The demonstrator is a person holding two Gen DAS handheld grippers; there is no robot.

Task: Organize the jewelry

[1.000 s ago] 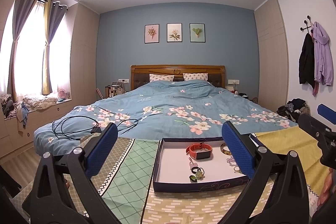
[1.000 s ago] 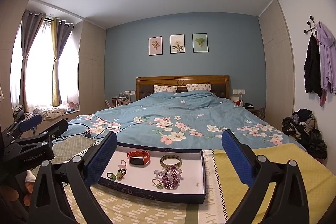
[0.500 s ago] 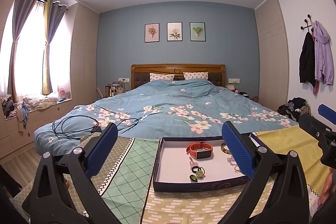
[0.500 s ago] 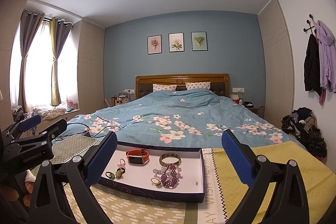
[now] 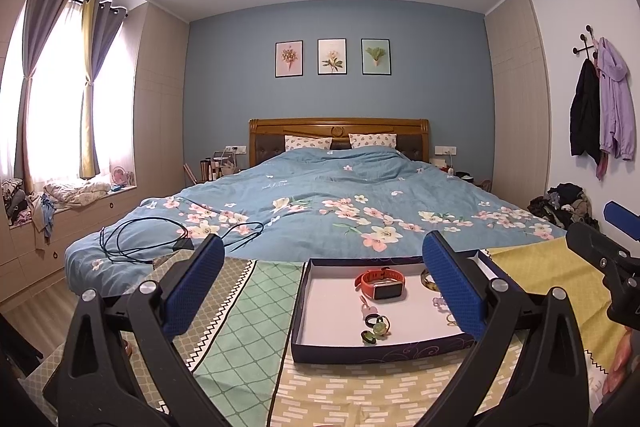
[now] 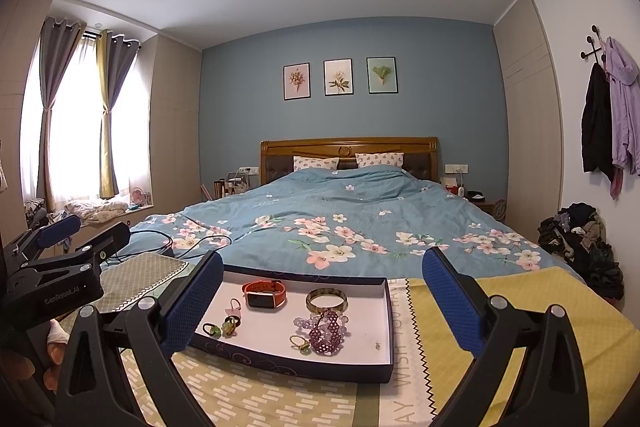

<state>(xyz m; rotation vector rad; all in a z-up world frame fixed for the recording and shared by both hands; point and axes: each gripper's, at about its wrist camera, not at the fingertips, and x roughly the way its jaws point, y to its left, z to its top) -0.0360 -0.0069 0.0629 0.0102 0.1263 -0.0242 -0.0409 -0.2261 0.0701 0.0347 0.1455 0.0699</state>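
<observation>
While both jaws gape, tray sits clear — bed just behind

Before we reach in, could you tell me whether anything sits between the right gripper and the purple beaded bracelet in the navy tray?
Nothing visible does: the open right gripper faces the purple beaded bracelet over the low navy tray wall.

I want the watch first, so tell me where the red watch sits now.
The red watch lies in the navy tray, at its far edge left of centre in the right wrist view, just left of the gold bangle.
</observation>
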